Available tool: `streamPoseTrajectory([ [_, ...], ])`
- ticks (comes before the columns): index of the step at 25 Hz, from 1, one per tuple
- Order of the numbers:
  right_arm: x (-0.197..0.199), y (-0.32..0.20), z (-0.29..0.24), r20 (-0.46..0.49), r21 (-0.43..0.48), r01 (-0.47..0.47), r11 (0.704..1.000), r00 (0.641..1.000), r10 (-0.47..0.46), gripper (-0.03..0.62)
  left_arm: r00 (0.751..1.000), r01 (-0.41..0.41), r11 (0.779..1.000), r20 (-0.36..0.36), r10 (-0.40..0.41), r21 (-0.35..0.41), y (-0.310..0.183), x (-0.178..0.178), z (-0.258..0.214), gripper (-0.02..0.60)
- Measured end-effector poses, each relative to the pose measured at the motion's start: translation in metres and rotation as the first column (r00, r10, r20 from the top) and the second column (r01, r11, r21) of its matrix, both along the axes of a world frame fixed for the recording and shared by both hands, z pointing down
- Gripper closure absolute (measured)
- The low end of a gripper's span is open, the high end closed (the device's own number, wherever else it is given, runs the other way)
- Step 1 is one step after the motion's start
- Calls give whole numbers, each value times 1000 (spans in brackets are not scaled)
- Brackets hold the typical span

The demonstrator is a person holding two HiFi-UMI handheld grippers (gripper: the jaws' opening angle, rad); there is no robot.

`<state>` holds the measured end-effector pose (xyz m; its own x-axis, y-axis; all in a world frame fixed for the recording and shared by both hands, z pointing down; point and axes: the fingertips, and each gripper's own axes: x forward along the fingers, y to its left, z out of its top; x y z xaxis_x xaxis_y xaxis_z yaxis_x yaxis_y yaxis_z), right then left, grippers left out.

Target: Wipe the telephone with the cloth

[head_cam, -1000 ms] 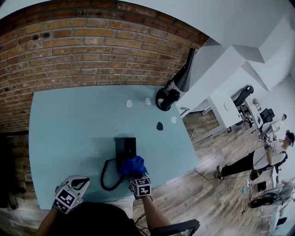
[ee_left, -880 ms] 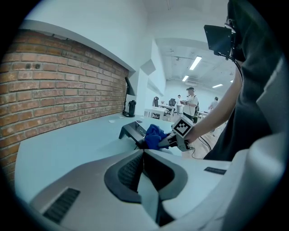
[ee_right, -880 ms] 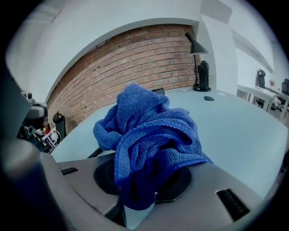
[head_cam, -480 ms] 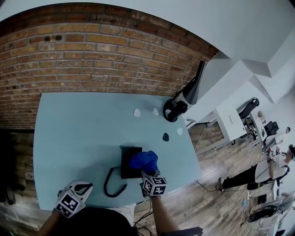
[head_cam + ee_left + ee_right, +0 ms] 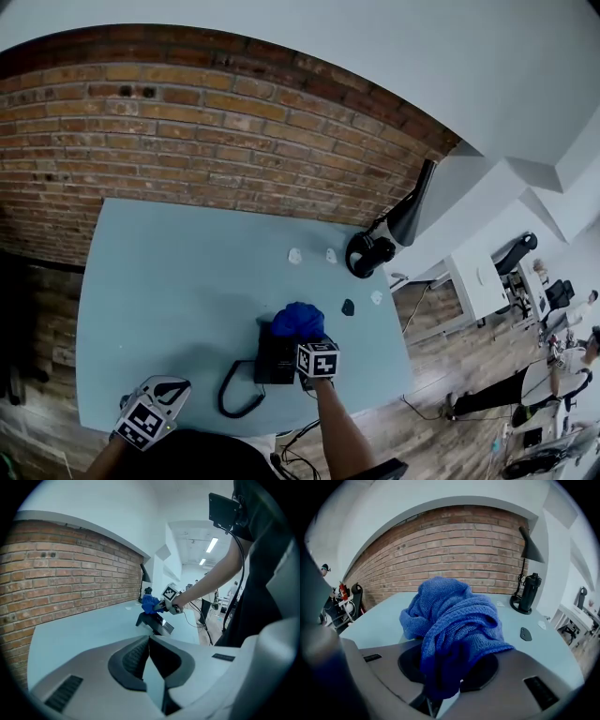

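Observation:
A black telephone (image 5: 275, 362) lies on the light blue table (image 5: 169, 291), its coiled cord (image 5: 234, 401) looping off the near left. My right gripper (image 5: 307, 339) is shut on a bunched blue cloth (image 5: 298, 321), which rests over the telephone's far end. In the right gripper view the cloth (image 5: 454, 620) fills the middle and hides the telephone. From the left gripper view I see the telephone (image 5: 158, 624), with the cloth (image 5: 150, 603) on top of it. My left gripper (image 5: 161, 392) hovers at the table's near left edge, shut on nothing, its jaws (image 5: 149, 640) meeting.
A black desk lamp (image 5: 386, 234) stands at the table's far right corner. Small white bits (image 5: 295, 255) and a dark flat piece (image 5: 348, 307) lie between it and the telephone. A brick wall (image 5: 187, 131) backs the table. Wooden floor (image 5: 441, 375) lies beyond the right edge.
My right gripper has carried the cloth along the telephone, from its near end to its far end. The left gripper has stayed at the near left edge.

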<state>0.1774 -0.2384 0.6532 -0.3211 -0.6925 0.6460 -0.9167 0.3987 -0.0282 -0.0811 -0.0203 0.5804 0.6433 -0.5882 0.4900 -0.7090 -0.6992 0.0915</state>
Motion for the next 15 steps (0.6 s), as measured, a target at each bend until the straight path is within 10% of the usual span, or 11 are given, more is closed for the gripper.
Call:
streamPoseTrajectory([
  [6,-7,9,9,-96,-4,123,992,988,-122,482,1000,24,1000,-2,-24,-11,-1,-6,5,586],
  [15,-7,19,14,-52,0,70,998,996,-70,485,999,-33,999,5,33,-18,1,5,9,586],
])
